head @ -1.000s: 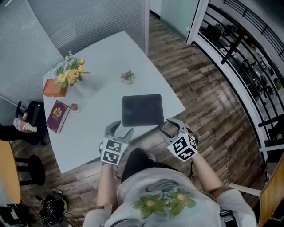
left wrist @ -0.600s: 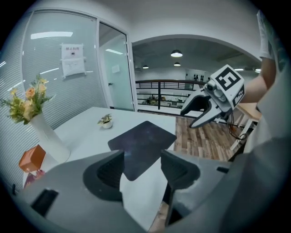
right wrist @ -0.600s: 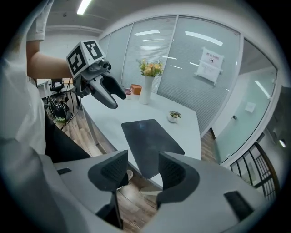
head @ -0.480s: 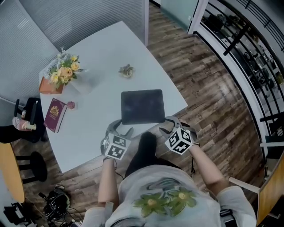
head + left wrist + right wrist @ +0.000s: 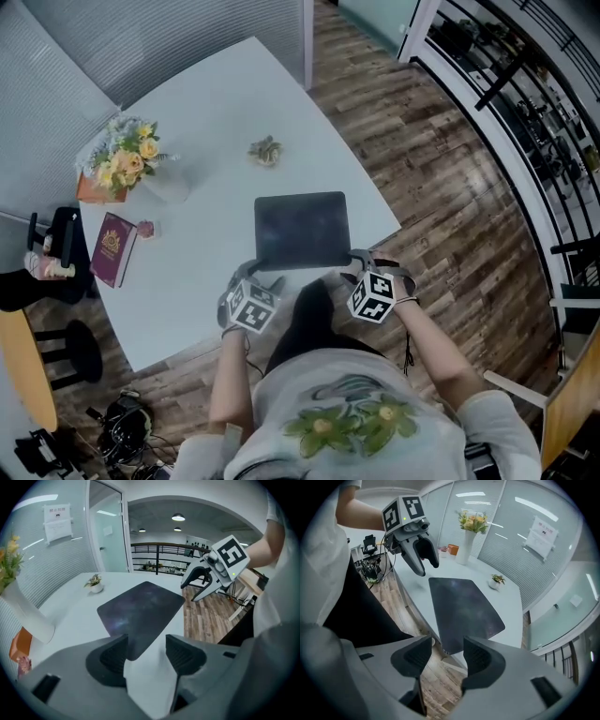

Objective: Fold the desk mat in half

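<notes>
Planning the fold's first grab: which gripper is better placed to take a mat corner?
Right, narrowly. Both are open with a near corner of the desk mat between their jaws, but the head view shows the right gripper closer to its corner than the left gripper.

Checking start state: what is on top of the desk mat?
Nothing: the desk mat has a bare dark top. It lies flat on the white table, hiding its underside.

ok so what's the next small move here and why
The desk mat lies flat; the left gripper and right gripper hover at its near edge, jaws apart, a corner lined up between each pair. So probably ease both forward and shut them on those corners.
</notes>
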Tool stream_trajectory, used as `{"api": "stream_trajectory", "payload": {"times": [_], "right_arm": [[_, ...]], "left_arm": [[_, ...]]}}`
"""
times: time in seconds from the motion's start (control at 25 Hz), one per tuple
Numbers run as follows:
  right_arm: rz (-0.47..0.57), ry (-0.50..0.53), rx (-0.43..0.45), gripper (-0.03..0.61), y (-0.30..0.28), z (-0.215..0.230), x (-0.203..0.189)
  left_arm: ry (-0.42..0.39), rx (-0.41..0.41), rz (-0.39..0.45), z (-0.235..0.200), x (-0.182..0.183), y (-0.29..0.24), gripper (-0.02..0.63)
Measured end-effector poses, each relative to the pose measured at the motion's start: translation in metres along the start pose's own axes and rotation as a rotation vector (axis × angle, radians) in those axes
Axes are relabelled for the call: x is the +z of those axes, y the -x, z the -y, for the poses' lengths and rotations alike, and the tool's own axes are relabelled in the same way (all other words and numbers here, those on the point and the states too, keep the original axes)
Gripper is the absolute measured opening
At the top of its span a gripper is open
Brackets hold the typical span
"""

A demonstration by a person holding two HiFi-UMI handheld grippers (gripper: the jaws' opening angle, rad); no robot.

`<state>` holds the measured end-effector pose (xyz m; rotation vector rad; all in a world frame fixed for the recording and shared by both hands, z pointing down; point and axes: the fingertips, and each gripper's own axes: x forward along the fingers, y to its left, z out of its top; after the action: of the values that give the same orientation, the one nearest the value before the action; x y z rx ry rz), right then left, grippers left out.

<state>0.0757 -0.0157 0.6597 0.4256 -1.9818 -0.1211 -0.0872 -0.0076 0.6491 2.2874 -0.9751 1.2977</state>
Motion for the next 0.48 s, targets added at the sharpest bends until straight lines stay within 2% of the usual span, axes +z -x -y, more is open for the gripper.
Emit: {"api": "stream_trajectory", "payload": {"times": [0.36,0.44,0.48], "right_arm": [[-0.080,0.103,0.038,0.218,-0.028,-0.002,-0.017],[-0.089,0.122,0.035,0.183,-0.031,-0.002,-0.018],[-0.093,0.136,0.030,0.142,-0.031,-0.002,-0.019]], "left_arm": [[0.039,-0.068,-0.033,-0.003,-0.007,-0.019,0.233],[0.040,-0.072,-0.040,-0.004,-0.010,-0.021,0.235],[0.041,-0.075,-0.042,-0.004,-0.011,-0.021,0.234]]}}
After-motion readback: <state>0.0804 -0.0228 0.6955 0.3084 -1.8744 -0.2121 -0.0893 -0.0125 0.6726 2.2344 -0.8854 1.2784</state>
